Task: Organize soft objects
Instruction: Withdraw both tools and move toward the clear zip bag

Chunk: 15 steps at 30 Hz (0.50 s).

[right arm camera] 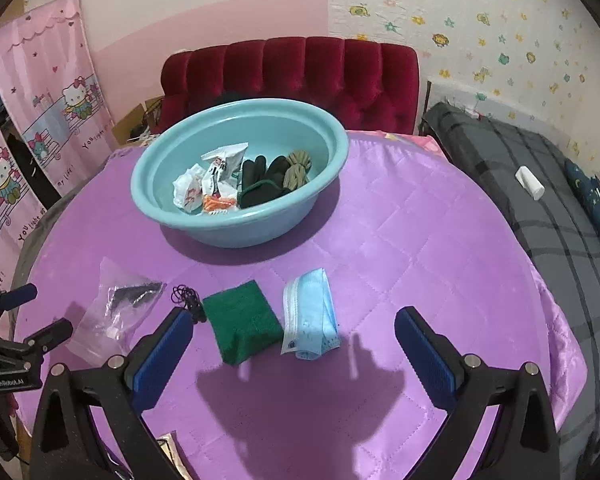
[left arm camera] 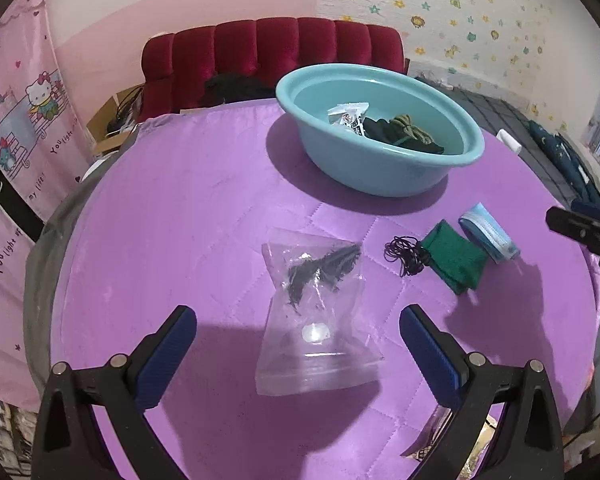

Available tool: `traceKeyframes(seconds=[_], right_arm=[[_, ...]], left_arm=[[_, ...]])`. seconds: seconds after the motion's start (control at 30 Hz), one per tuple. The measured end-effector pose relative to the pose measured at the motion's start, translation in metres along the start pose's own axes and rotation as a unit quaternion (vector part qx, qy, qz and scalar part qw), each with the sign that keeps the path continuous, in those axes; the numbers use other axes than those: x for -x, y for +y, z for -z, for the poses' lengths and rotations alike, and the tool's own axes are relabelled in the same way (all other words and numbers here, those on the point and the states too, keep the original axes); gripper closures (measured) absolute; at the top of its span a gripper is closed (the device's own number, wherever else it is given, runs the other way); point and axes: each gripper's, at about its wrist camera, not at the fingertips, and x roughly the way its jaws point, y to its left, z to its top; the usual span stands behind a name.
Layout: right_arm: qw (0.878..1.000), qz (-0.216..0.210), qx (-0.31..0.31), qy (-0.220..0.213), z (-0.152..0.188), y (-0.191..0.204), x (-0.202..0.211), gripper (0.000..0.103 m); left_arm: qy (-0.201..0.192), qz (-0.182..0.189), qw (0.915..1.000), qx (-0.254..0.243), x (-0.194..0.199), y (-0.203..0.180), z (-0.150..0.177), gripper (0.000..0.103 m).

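A clear zip bag (left arm camera: 314,312) with dark bits inside lies on the purple quilted cloth (left arm camera: 180,220), between the fingers of my open, empty left gripper (left arm camera: 298,344). A green cloth (right arm camera: 240,322), a black cord loop (right arm camera: 186,298) and a folded blue face mask (right arm camera: 310,314) lie in a row ahead of my open, empty right gripper (right arm camera: 294,344). The teal basin (right arm camera: 320,136) at the back holds white wrappers, black gloves and olive cord. The left gripper also shows in the right wrist view (right arm camera: 34,312), by the clear zip bag (right arm camera: 116,312).
A red tufted sofa (right arm camera: 292,76) stands behind the table. A grey plaid bed (right arm camera: 540,200) with a white tube (right arm camera: 530,182) lies to the right. A shiny wrapper (left arm camera: 440,436) sits at the near table edge. A pink curtain (left arm camera: 20,120) hangs at left.
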Motion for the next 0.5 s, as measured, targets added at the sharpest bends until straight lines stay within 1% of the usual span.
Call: traceKeyframes(seconds=[0.07, 0.13, 0.27, 0.5], right_arm=[[1.000, 0.002, 0.007, -0.003, 0.004, 0.001, -0.001, 0.000], [1.000, 0.005, 0.011, 0.005, 0.009, 0.000, -0.007, 0.000], [1.000, 0.002, -0.009, 0.027, 0.013, -0.009, -0.018, 0.000], [0.999, 0.000, -0.020, 0.048, 0.016, -0.017, -0.033, 0.000]], left_arm=[[-0.001, -0.001, 1.0000, -0.002, -0.001, -0.002, 0.005, 0.000], [0.002, -0.001, 1.0000, -0.004, -0.003, -0.003, 0.008, 0.000], [0.012, -0.004, 0.9999, -0.005, -0.011, -0.004, 0.010, 0.000], [0.035, -0.003, 0.9994, -0.001, -0.028, -0.004, 0.013, 0.000]])
